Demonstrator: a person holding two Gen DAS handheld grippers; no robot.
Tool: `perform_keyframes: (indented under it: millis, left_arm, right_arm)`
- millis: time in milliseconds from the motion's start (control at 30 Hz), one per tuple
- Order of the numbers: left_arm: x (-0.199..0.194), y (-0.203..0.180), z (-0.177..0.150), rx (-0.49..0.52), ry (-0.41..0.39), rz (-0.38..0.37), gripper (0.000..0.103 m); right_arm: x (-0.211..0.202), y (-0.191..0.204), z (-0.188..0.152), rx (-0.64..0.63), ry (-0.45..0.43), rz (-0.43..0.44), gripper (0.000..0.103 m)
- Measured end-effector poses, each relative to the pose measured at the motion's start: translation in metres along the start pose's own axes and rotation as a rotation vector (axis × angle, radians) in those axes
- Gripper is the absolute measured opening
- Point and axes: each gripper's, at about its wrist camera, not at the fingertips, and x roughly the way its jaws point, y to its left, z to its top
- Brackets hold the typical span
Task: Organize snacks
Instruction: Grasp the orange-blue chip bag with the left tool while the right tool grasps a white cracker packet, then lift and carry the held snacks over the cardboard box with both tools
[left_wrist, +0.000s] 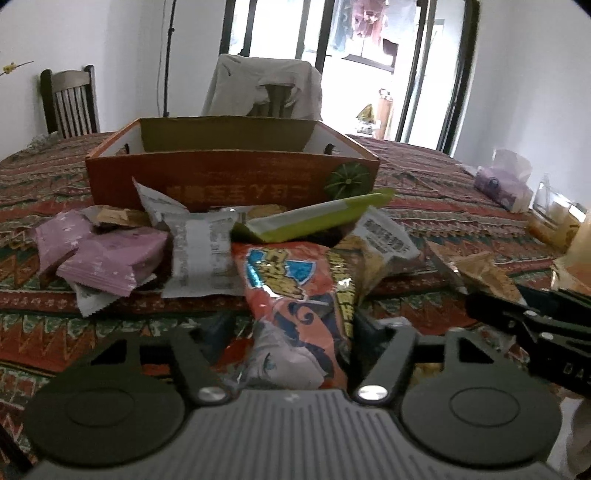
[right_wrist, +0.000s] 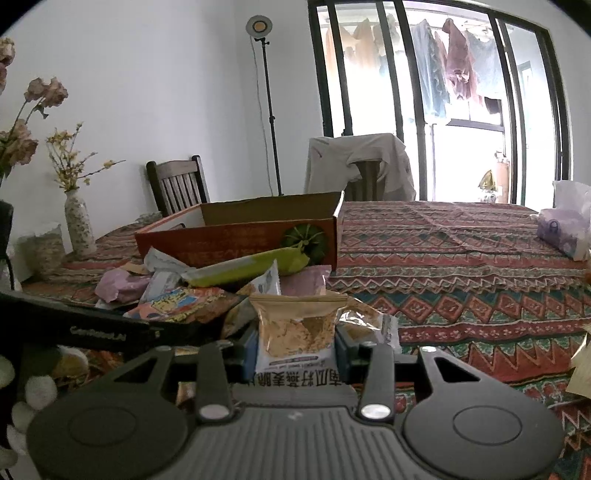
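left wrist view: the left claw (left_wrist: 291, 332) sits at lower centre of the frame, its two dark fingers clenched on the near end of an orange snack bag (left_wrist: 295, 291). the bag runs up the middle of the frame into a heap of snacks on the patterned table (left_wrist: 443, 192). in the heap, a pink packet (left_wrist: 110, 258) lies at centre left, a white packet (left_wrist: 203, 251) beside it, and a long green packet (left_wrist: 314, 218) lies tilted across the top. behind the heap, in the upper centre, stands an open cardboard box (left_wrist: 236, 173) with an orange front wall. part of the right claw's black body enters at the lower right edge.

right wrist view: the right claw (right_wrist: 295, 350) at lower centre is clenched on a clear packet of oat crisps (right_wrist: 295, 328), held upright between the two fingers. just behind it, toward centre left, lies the heap with the orange snack bag (right_wrist: 181, 301) and the long green packet (right_wrist: 251, 267). the cardboard box (right_wrist: 236, 236) stands beyond them, at centre. a vase of flowers (right_wrist: 77, 225) stands at the left edge of the table (right_wrist: 461, 258), and a tissue pack (right_wrist: 561, 229) lies at the far right.
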Motion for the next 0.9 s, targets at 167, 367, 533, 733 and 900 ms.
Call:
perform_keyframes:
  millis: [167,367,533,733,900]
  left_arm:
    - [-0.006,-0.004,-0.003,0.017,-0.018,-0.012,0.052]
    - [-0.018,-0.003,-0.004,0.017,-0.048,-0.016,0.052]
    - [-0.033,0.000,-0.006,0.018,-0.089,-0.019,0.052]
    - [-0.051,0.005,-0.002,0.009,-0.143,-0.022,0.052]
    - [-0.062,0.011,0.006,0.001,-0.182,-0.021,0.052]
  right_arm:
    - [-0.004,0.002,0.001,0.001,-0.009,0.004,0.040]
    - [-0.011,0.006,0.002,-0.006,-0.021,-0.004,0.040]
    - [-0.019,0.012,0.004,-0.015,-0.035,-0.011,0.040]
    - [-0.026,0.019,0.009,-0.025,-0.050,-0.025,0.040]
    - [-0.026,0.024,0.017,-0.035,-0.068,-0.032,0.040]
